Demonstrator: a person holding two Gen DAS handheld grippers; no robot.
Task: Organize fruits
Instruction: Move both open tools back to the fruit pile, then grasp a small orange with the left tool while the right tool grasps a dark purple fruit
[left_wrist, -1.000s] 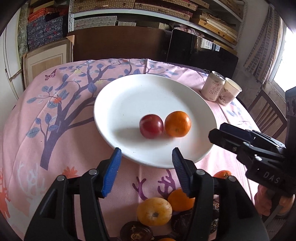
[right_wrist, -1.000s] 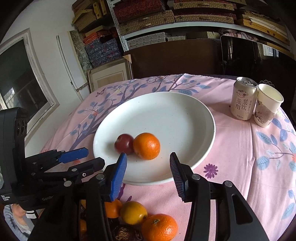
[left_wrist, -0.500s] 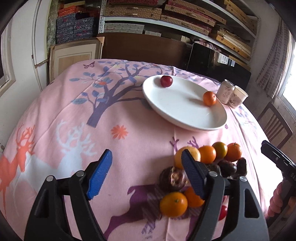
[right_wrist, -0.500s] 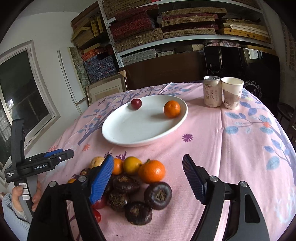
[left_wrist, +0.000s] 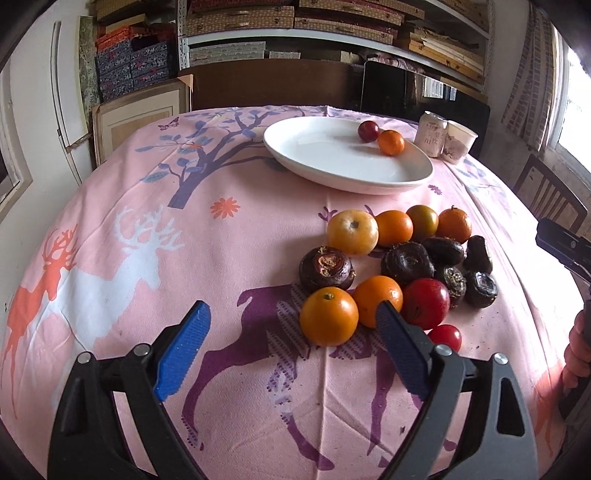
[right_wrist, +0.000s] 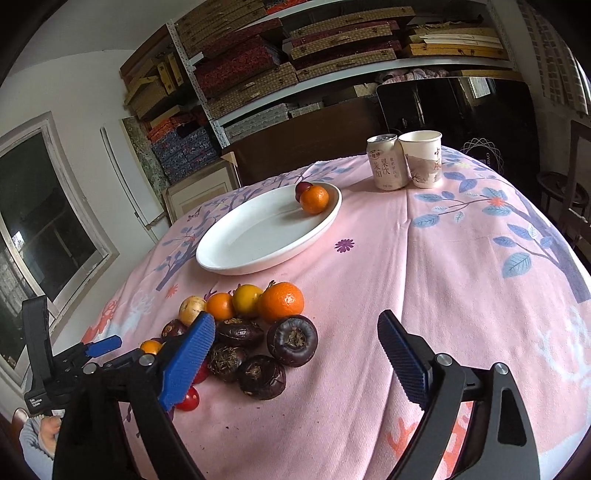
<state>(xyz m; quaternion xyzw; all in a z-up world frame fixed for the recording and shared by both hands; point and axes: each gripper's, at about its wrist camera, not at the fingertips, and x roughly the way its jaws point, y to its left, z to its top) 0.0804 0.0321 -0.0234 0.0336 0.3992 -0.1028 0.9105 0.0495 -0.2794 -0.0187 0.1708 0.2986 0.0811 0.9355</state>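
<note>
Left wrist view: my left gripper (left_wrist: 291, 345) has just been spreading, jaws apart, nothing between them. The fruit pile (left_wrist: 399, 266) sits just ahead and right of my right-hand pad; the nearest orange (left_wrist: 328, 319) is closest. Far ahead, the white plate (left_wrist: 332, 170) holds a red fruit (left_wrist: 368, 130) touching an orange one, likely the sorting spot.

Right wrist view: my right gripper (right_wrist: 295, 354) has also just been opening, jaws wide and empty. The pile lies ahead, behind my left-hand pad; a dark water chestnut (right_wrist: 292, 340) sits between the fingers' line, probably my next pick.
</note>
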